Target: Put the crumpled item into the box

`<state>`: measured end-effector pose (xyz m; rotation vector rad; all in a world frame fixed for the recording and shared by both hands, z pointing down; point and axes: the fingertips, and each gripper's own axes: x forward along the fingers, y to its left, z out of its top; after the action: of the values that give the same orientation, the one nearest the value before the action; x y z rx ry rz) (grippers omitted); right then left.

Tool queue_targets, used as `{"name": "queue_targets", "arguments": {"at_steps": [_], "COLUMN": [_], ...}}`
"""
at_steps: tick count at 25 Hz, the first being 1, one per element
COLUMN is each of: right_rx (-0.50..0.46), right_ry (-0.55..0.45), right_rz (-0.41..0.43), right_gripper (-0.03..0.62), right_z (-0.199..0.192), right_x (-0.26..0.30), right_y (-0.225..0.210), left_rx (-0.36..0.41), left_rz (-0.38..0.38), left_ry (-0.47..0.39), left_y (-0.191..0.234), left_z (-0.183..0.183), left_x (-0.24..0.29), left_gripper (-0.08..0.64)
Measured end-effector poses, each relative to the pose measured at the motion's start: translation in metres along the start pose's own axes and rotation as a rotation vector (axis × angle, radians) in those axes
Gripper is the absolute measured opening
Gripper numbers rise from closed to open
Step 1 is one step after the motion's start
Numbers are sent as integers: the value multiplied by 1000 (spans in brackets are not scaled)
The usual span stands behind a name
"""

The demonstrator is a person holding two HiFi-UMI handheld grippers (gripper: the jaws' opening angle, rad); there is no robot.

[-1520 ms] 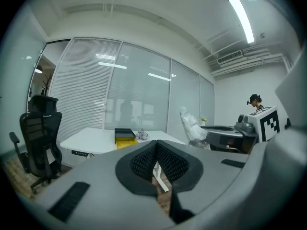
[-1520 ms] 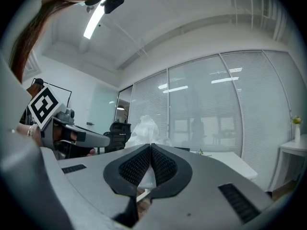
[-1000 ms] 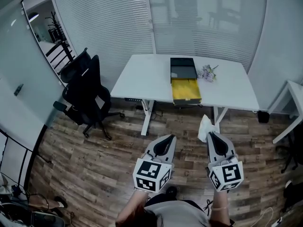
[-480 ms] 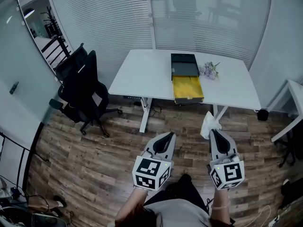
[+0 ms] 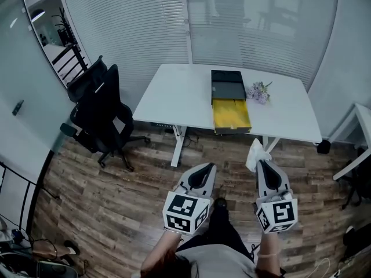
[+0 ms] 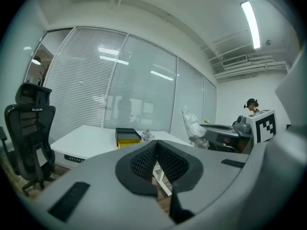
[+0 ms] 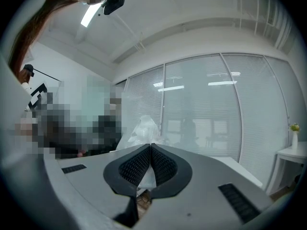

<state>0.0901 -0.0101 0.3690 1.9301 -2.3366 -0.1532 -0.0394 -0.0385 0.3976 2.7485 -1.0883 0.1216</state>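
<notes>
The right gripper [image 5: 260,163] is pinching the crumpled item [image 5: 255,154] aloft for carrying, well apart from the open box [image 5: 232,113] lying ready on the table [image 5: 174,97]. The left gripper [image 5: 203,171] is hanging alongside, jaws together on nothing, probably unneeded

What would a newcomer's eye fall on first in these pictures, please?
The open box, bright yellow inside, stands out at the near edge of the white table. Next comes the crumpled white item, pinched in the right gripper above the wooden floor, short of the table; the left gripper beside it is shut and empty.
</notes>
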Motion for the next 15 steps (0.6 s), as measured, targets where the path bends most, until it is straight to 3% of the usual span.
{"name": "queue_targets", "arguments": {"at_steps": [15], "right_rx": [31], "right_ry": [8], "right_rz": [38], "right_gripper": [29], "right_z": [-11], "right_x": [51], "right_y": [-32], "left_rx": [-3], "left_rz": [0], "left_ry": [2], "left_y": [16], "left_z": [13], "left_x": [58], "left_gripper": [17]}}
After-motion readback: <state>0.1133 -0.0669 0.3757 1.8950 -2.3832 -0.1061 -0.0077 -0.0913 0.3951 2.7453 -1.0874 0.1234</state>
